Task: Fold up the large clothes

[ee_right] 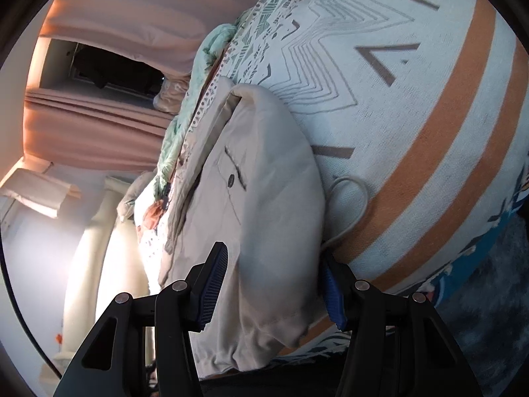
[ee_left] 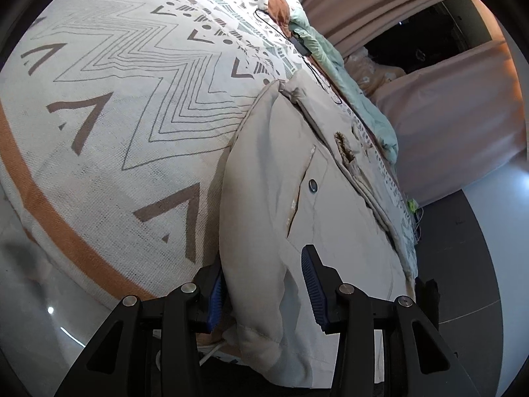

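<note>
Left claw (ee_left: 264,284) is wide apart, and the beige trousers (ee_left: 307,198) fill the gap between its pads, bulging from 6 up to 1 o'clock. From 9 to 12 o'clock the patterned bedspread (ee_left: 125,76) lies bare and passable. A black cable (ee_left: 297,44) snakes across at 1 o'clock. Right claw (ee_right: 274,281), also spread, straddles the same folded fabric; a pale cord (ee_right: 355,198) loops at 2 o'clock, striped cover open beyond.

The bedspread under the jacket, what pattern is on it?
White bedspread with grey zigzags, arrowheads and orange stripes; clearest in the left wrist view.
</note>
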`<state>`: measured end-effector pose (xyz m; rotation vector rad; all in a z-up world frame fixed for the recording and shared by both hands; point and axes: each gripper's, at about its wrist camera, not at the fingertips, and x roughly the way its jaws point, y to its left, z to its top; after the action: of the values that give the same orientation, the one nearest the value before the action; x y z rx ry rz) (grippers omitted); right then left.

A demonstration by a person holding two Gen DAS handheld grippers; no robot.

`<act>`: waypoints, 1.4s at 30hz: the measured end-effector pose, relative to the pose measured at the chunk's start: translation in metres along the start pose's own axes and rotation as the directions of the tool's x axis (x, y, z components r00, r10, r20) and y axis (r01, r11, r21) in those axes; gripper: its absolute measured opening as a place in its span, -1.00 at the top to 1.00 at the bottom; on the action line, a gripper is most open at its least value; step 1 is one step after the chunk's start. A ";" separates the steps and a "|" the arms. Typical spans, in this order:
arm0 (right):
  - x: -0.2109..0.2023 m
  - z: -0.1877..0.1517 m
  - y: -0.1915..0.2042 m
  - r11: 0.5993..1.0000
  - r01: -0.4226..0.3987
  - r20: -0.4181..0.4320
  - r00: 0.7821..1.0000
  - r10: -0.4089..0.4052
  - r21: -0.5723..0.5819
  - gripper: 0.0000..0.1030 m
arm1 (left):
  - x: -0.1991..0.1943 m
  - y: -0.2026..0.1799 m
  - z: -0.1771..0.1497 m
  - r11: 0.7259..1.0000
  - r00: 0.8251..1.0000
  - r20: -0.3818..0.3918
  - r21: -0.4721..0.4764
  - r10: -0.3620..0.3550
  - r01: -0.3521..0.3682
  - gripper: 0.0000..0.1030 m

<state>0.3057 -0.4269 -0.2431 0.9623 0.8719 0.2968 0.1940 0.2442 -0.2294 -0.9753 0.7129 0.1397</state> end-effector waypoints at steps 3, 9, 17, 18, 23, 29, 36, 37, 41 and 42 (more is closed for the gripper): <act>0.003 -0.004 0.003 1.000 -0.003 -0.005 1.000 0.003 -0.012 -0.09 | 0.000 0.002 -0.004 0.999 1.000 -0.011 -0.021 -0.029 0.029 0.14; 0.003 -0.009 0.004 0.999 0.021 -0.004 1.000 -0.021 -0.028 0.41 | -0.002 -0.002 -0.015 0.999 0.999 -0.035 -0.021 -0.039 0.038 0.52; -0.026 -0.016 0.020 0.999 -0.029 0.050 0.998 0.031 -0.042 0.70 | -0.035 -0.004 -0.020 0.992 0.994 0.038 -0.064 -0.103 0.105 0.79; -0.030 -0.017 0.023 0.998 -0.036 0.053 0.998 0.038 -0.046 0.70 | -0.040 -0.007 -0.019 0.992 0.993 0.050 -0.061 -0.109 0.112 0.80; -0.059 -0.025 0.036 0.994 -0.081 0.071 0.994 0.086 -0.066 0.70 | -0.072 -0.023 -0.024 0.989 0.986 0.086 -0.031 -0.140 0.143 0.80; -0.102 -0.037 0.055 0.986 -0.132 0.090 0.986 0.141 -0.100 0.70 | -0.116 -0.032 -0.036 0.984 0.977 0.121 -0.023 -0.173 0.177 0.81; -0.147 -0.055 0.082 0.971 -0.187 0.114 0.972 0.205 -0.149 0.70 | -0.170 -0.046 -0.049 0.981 0.967 0.164 0.012 -0.193 0.194 0.81; -0.152 -0.056 0.086 0.969 -0.194 0.116 0.970 0.213 -0.152 0.70 | -0.177 -0.048 -0.050 0.980 0.965 0.171 0.017 -0.199 0.199 0.81; -0.174 -0.064 0.097 0.962 -0.216 0.122 0.964 0.237 -0.165 0.70 | -0.199 -0.051 -0.056 0.976 0.957 0.192 0.028 -0.219 0.218 0.81; -0.179 -0.066 0.100 0.961 -0.221 0.123 0.962 0.243 -0.168 0.70 | -0.204 -0.052 -0.058 0.975 0.955 0.195 0.028 -0.223 0.221 0.81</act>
<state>0.1568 -0.4349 -0.0885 0.9313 0.5962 0.4834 0.0312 0.2091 -0.0889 -1.0132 0.4176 0.0361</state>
